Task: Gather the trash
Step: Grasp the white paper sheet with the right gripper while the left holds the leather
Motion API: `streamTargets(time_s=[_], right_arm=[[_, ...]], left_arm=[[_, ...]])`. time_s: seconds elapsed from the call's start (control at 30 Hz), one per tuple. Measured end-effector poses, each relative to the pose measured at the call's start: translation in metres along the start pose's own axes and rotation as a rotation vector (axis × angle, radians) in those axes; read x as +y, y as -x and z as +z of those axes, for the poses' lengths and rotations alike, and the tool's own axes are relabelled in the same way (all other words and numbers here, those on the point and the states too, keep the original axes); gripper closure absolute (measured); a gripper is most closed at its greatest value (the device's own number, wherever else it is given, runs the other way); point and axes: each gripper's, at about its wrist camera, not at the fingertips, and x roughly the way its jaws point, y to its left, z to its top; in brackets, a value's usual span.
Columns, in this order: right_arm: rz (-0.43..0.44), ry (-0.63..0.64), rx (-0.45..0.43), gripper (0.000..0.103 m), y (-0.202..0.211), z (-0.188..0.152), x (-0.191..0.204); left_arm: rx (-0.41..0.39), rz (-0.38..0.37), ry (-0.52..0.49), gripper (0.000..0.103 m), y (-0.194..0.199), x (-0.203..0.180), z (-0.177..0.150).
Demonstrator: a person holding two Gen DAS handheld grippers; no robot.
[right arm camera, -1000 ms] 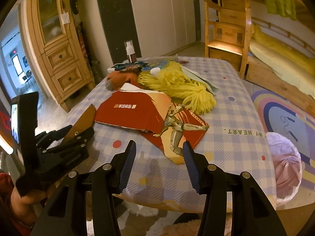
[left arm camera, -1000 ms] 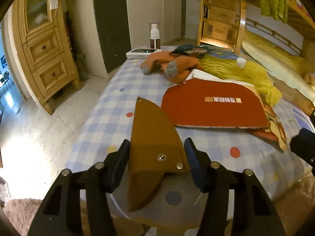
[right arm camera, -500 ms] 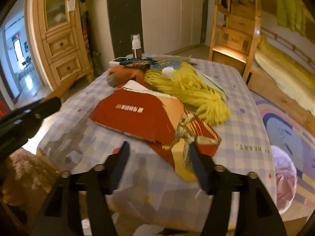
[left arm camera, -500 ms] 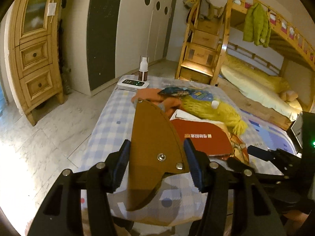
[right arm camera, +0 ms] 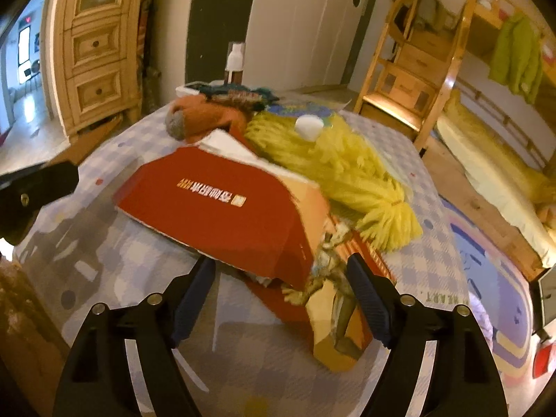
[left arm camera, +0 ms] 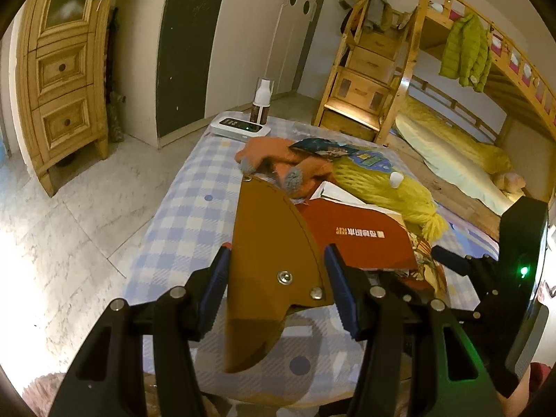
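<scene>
Left fingers (left arm camera: 217, 279) clamp brown sheath (left arm camera: 267, 253) | right gripper (right arm camera: 279, 288) just widened, straddling red carton (right arm camera: 222, 212)

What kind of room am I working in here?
Most likely a child's bedroom: a wooden bunk bed with stair drawers, a wooden wardrobe, and a checked-cloth table.

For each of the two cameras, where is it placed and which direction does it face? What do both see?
Left wrist: sits on the left gripper, looks down along the table; its fingers clamp a brown leather sheath; the right gripper shows at right.
Right wrist: sits on the right gripper, whose jaws have just been opening, empty, over the red flattened box; the left gripper shows at left.
Shared: box, yellow mop head, orange plush, spray bottle, bunk bed.
</scene>
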Motion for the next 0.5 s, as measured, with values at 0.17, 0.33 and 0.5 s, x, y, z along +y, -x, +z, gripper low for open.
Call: streamTargets(time_s=[0.17,0.33,0.5], right_arm=[[0.021,-0.034,-0.073,0.025,0.010,0.009,-0.007],[0.042,-0.004,-0.085,0.033,0.007,0.020,-0.003],[0.072,0.025,-0.077,0.064,0.005,0.023,0.001]], left_arm=[[0.006,0.001,0.016,0.049,-0.001,0.003,0.000],[0.005,0.000,0.017,0.049,0.000,0.004,-0.001],[0.005,-0.005,0.027,0.049,0.001,0.007,-0.001]])
